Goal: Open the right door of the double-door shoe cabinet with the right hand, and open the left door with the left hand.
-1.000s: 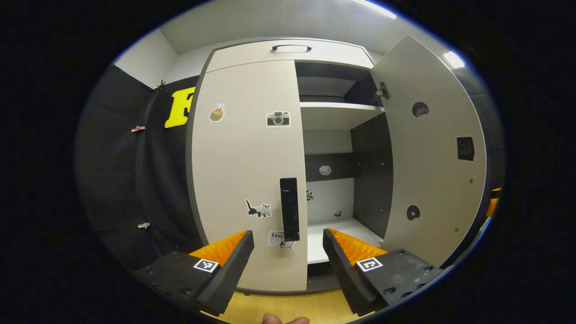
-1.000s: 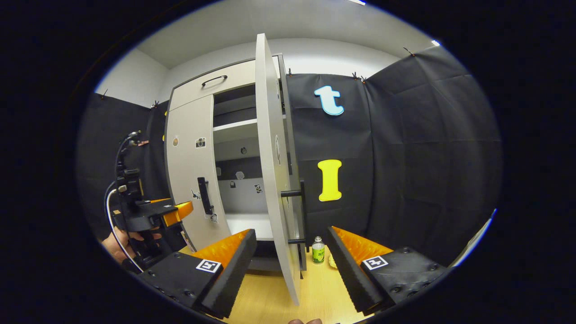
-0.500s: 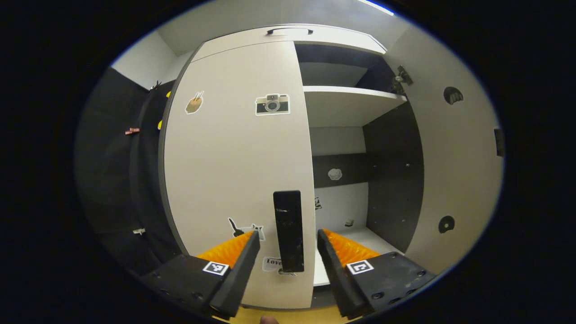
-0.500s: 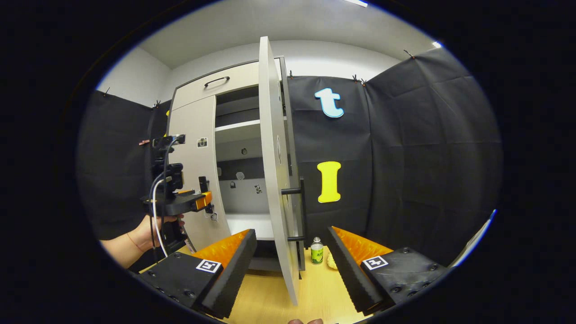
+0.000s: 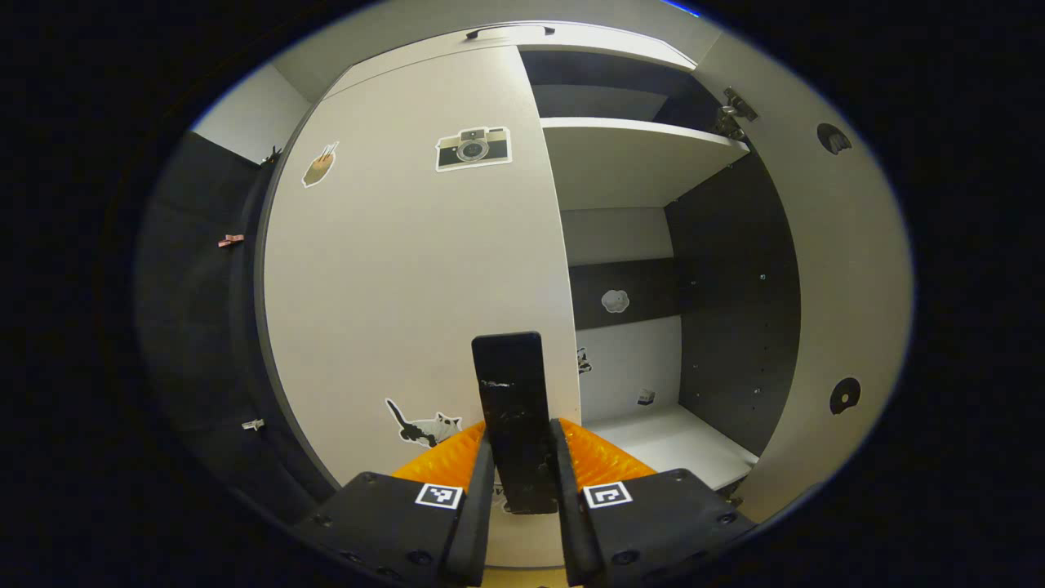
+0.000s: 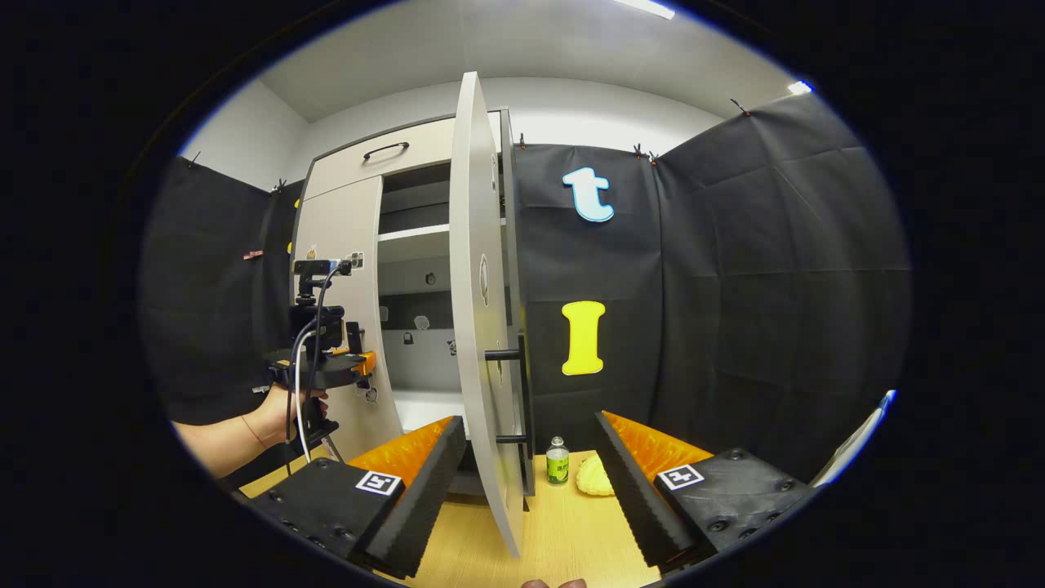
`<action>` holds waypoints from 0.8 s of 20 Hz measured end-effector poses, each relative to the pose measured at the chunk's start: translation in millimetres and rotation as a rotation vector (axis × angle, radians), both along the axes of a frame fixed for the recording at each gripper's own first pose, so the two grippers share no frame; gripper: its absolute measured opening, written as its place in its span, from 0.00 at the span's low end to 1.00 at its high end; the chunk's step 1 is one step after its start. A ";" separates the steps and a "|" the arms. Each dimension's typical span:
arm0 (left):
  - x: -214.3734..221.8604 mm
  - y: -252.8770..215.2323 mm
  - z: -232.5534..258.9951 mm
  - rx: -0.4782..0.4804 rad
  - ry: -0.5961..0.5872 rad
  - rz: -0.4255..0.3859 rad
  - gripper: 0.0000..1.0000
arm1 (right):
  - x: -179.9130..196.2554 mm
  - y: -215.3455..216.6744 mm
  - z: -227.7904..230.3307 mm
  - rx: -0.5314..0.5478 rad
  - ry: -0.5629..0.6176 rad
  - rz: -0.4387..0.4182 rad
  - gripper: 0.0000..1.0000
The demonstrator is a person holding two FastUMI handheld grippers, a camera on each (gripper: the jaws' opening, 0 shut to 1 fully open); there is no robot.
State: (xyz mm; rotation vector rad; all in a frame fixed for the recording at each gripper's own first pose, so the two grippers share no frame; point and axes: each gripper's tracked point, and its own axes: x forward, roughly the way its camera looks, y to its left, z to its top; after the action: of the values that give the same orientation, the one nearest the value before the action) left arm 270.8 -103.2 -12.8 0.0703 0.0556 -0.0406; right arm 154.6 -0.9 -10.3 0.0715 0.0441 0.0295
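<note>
Door 1 of 2, the right door (image 6: pixel 478 327), stands swung wide with my right tongs (image 6: pixel 531 482) spread and clear, while my left tongs (image 5: pixel 520 490) pinch the handle (image 5: pixel 513 408) of the left door (image 5: pixel 408 269), not yet pulled.

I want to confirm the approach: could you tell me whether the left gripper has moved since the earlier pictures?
Yes. The left gripper has advanced toward the left door, and its fingers now close on the handle.
</note>
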 end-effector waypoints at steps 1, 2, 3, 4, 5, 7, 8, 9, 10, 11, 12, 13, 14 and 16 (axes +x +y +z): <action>1.3 -0.2 -3.3 -0.006 0.009 0.005 0.38 | -0.2 0.0 0.5 0.003 0.002 -0.002 0.98; 0.3 -0.5 -7.4 -0.016 0.027 0.013 0.37 | -1.0 0.5 0.6 0.006 0.001 -0.001 0.98; 1.3 -0.7 -7.2 -0.022 0.022 0.015 0.37 | -1.3 0.3 1.7 0.009 -0.004 -0.003 0.98; 0.4 -0.6 -8.5 -0.019 0.036 0.020 0.36 | -0.9 0.9 2.8 0.011 -0.010 -0.003 0.98; 0.7 -0.1 -8.5 -0.018 0.046 0.024 0.31 | -0.9 1.4 3.5 0.012 -0.013 -0.002 0.98; -1.1 0.5 -8.1 -0.035 0.058 0.019 0.23 | -0.7 1.7 4.1 0.010 -0.014 -0.002 0.98; -4.3 1.2 -8.1 -0.042 0.066 0.007 0.21 | -1.4 2.0 4.3 0.011 -0.013 0.000 0.98; -4.2 1.5 -9.0 -0.049 0.074 -0.005 0.20 | -1.9 2.4 4.5 0.013 -0.014 0.000 0.98; -6.5 2.2 -9.3 -0.054 0.079 -0.020 0.19 | -1.3 3.3 5.9 0.015 -0.017 0.001 0.98; -8.1 3.6 -9.9 -0.059 0.085 -0.035 0.19 | -0.6 4.4 6.4 0.019 -0.019 0.004 0.98; -12.1 6.5 -9.9 -0.062 0.089 -0.049 0.18 | -0.7 6.7 6.5 0.022 -0.020 0.006 0.98; -13.6 9.3 -10.5 -0.069 0.090 -0.056 0.18 | -0.4 9.2 6.5 0.022 -0.021 0.011 0.98; -16.4 11.4 -10.5 -0.078 0.087 -0.061 0.18 | -1.6 10.0 7.3 0.021 -0.023 0.014 0.98; -20.5 17.2 -10.2 -0.081 0.087 -0.065 0.18 | -1.5 14.4 7.4 0.017 -0.028 0.026 0.98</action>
State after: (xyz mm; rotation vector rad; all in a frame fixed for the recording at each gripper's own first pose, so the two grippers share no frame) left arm 250.3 -86.0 -23.0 -0.0106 0.1386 -0.1112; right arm 153.1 13.5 -3.0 0.0878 0.0166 0.0569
